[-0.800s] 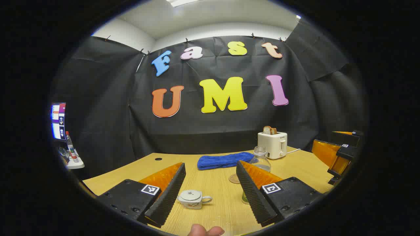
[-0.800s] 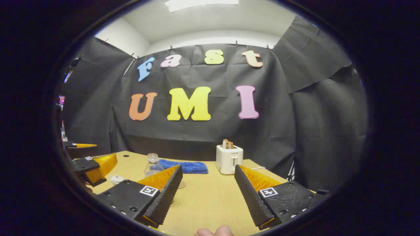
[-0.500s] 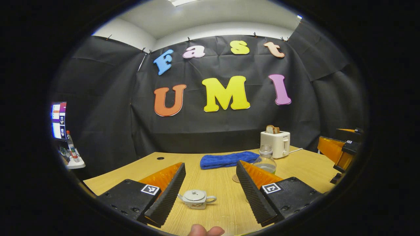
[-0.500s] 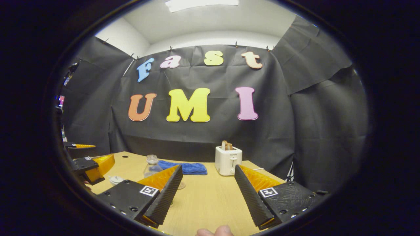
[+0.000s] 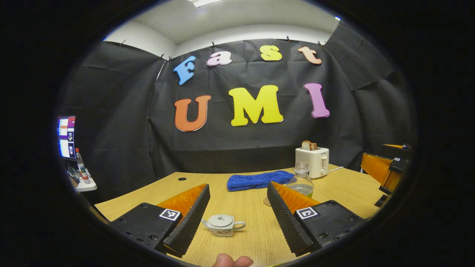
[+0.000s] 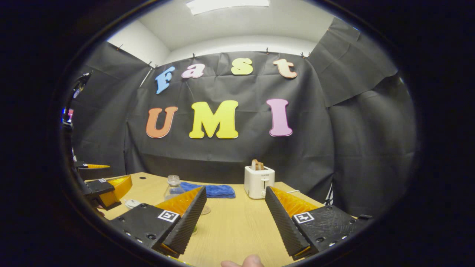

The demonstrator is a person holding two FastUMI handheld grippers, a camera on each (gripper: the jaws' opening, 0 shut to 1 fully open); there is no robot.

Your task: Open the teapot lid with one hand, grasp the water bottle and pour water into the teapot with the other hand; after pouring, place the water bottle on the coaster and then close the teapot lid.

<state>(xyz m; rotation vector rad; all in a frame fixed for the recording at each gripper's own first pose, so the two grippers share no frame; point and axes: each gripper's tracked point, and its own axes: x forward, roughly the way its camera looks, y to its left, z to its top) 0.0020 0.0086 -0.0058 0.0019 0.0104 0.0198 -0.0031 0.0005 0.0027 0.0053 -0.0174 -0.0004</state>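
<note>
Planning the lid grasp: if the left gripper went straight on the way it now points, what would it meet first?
Probably the teapot, lid on, low between the open left gripper fingers. Past it lie bare table and the blue towel; depth is unclear.

Left gripper view: teapot on table, nearest camera. Water bottle behind it to right, on coaster. Towel left of bottle, farther back. Toaster behind bottle, near booth wall.

Wooden table with teapot, water bottle, blue towel, toaster.
</note>
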